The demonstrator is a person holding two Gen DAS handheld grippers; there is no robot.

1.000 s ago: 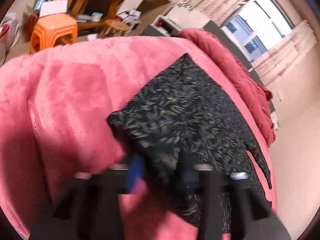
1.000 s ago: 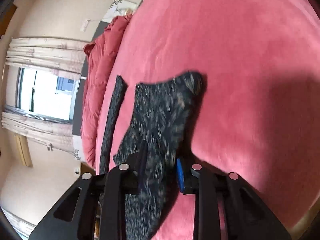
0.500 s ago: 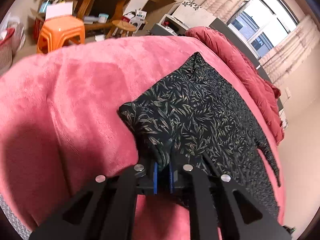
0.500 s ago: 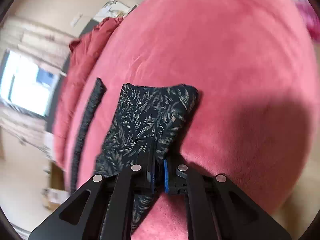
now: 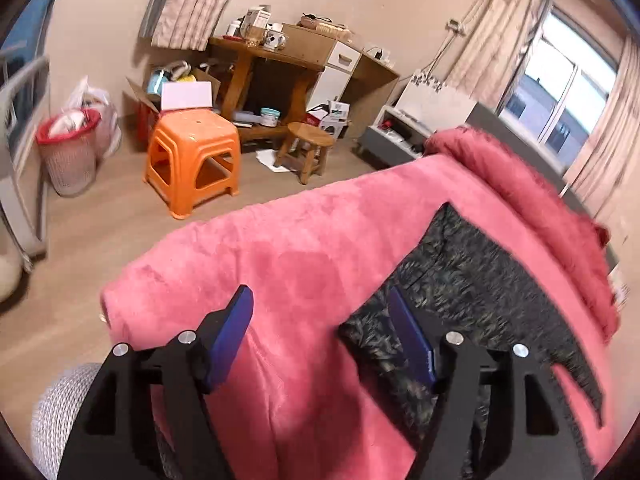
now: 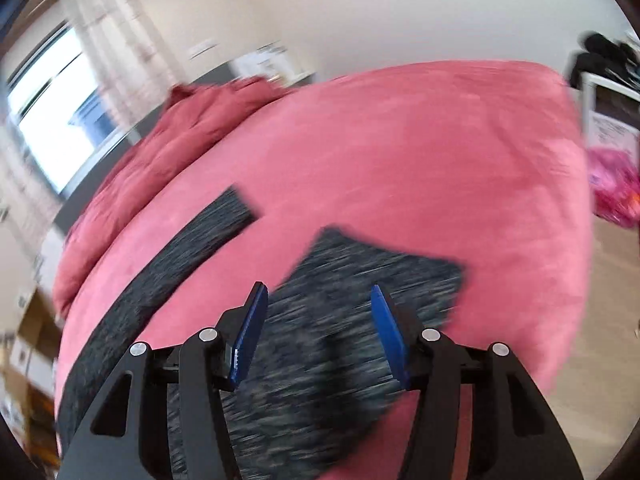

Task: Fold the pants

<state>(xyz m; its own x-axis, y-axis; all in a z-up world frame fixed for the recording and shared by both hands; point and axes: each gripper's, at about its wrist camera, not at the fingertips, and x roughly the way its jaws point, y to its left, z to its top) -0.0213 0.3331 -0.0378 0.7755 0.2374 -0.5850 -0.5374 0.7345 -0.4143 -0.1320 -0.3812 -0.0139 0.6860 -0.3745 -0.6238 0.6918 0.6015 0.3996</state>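
Note:
Black leaf-print pants (image 5: 480, 292) lie flat on a pink blanket-covered bed (image 5: 304, 248). In the left wrist view my left gripper (image 5: 320, 320) is open and empty above the bed, its right finger over the pants' near corner. In the right wrist view the pants (image 6: 344, 312) are blurred, with a separate dark strip (image 6: 188, 256) of the pants to the left. My right gripper (image 6: 318, 316) is open and empty just above the near end of the pants.
A red duvet (image 5: 532, 208) is bunched along the bed's far side. Beyond the bed edge stand an orange stool (image 5: 192, 160), a small wooden stool (image 5: 308, 148), a cluttered desk (image 5: 276, 64) and a laundry basket (image 5: 68, 152). A pink bag (image 6: 616, 184) sits on the floor right.
Both grippers were shut on the pants' near edge half a second ago; both have let go, opened, and lifted back. The pants now lie on the bed.

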